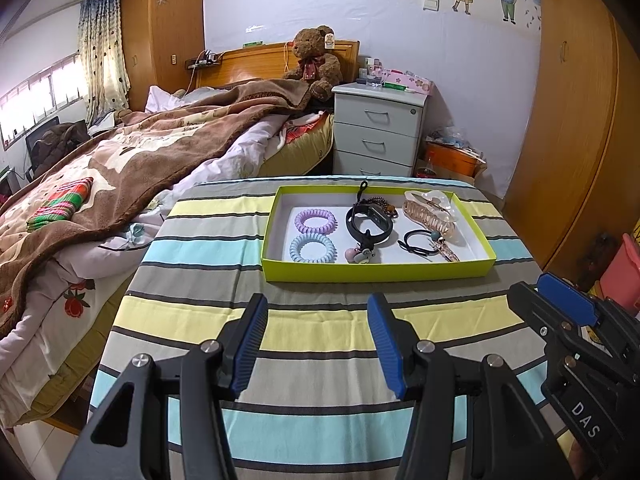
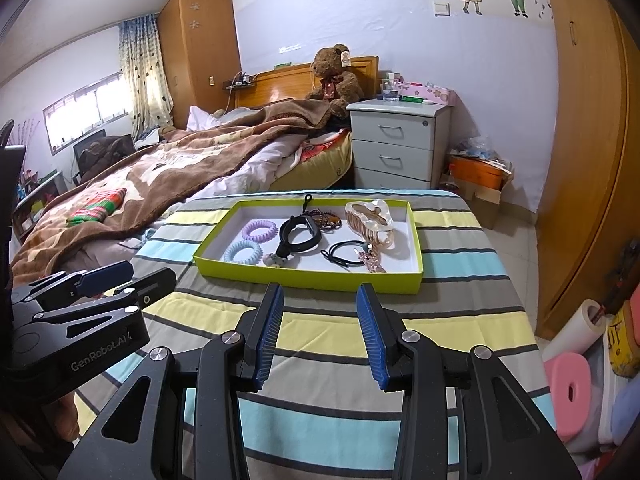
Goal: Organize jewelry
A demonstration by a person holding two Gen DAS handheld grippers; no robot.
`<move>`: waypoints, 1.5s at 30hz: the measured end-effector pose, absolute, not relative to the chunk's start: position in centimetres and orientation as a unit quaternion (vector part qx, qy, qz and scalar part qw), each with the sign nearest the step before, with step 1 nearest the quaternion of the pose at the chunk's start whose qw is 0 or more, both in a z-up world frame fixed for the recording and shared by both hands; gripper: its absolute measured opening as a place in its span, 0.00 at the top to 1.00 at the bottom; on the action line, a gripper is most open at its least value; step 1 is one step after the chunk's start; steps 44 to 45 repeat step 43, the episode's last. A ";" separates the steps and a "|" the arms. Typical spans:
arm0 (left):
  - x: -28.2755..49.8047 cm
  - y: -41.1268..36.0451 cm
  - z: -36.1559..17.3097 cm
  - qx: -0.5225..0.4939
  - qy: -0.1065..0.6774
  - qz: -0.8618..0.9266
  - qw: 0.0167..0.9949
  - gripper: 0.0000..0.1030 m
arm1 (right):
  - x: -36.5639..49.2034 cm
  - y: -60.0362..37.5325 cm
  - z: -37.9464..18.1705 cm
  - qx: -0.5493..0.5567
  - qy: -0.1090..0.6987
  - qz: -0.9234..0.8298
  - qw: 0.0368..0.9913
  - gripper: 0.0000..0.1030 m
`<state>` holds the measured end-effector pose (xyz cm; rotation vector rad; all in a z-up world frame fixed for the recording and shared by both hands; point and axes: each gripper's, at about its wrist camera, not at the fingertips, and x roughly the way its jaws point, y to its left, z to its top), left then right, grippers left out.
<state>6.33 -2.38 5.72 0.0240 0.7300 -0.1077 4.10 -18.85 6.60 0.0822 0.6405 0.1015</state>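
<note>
Both the left hand-held gripper (image 1: 318, 312) and the right hand-held gripper (image 2: 320, 304) hang released and empty above the striped counter (image 1: 192, 312). The jewelry lies in the green tray (image 1: 376, 270) beyond them: a purple hair coil (image 1: 315, 221), a blue hair coil (image 1: 312, 248), a black wristband (image 1: 370, 222) and a hair claw (image 1: 430, 212).

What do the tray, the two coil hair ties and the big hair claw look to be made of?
Tray: likely cardboard, matte lime outside, white inside, with thin folded walls. Purple coil tie and blue coil tie: smooth pastel plastic spirals, slightly glossy. Hair claw: translucent, shiny amber-pink plastic, probably acrylic.
</note>
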 end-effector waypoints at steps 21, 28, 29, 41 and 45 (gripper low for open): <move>6.4 -2.3 5.7 0.011 0.359 -0.051 0.932 0.48 | 4.1 -18.8 6.7 0.040 0.313 0.050 0.947 0.62; 6.3 -2.3 5.7 0.010 0.359 -0.046 0.932 0.48 | 4.1 -18.8 6.7 0.040 0.314 0.049 0.947 0.62; 6.3 -2.3 5.6 0.010 0.360 -0.046 0.932 0.48 | 4.1 -18.9 6.7 0.040 0.314 0.050 0.947 0.62; 6.3 -2.3 5.4 0.009 0.362 -0.045 0.931 0.48 | 4.1 -18.9 6.7 0.040 0.313 0.050 0.947 0.62; 6.4 -2.3 5.2 0.009 0.364 -0.046 0.930 0.48 | 4.1 -18.8 6.7 0.040 0.313 0.050 0.947 0.62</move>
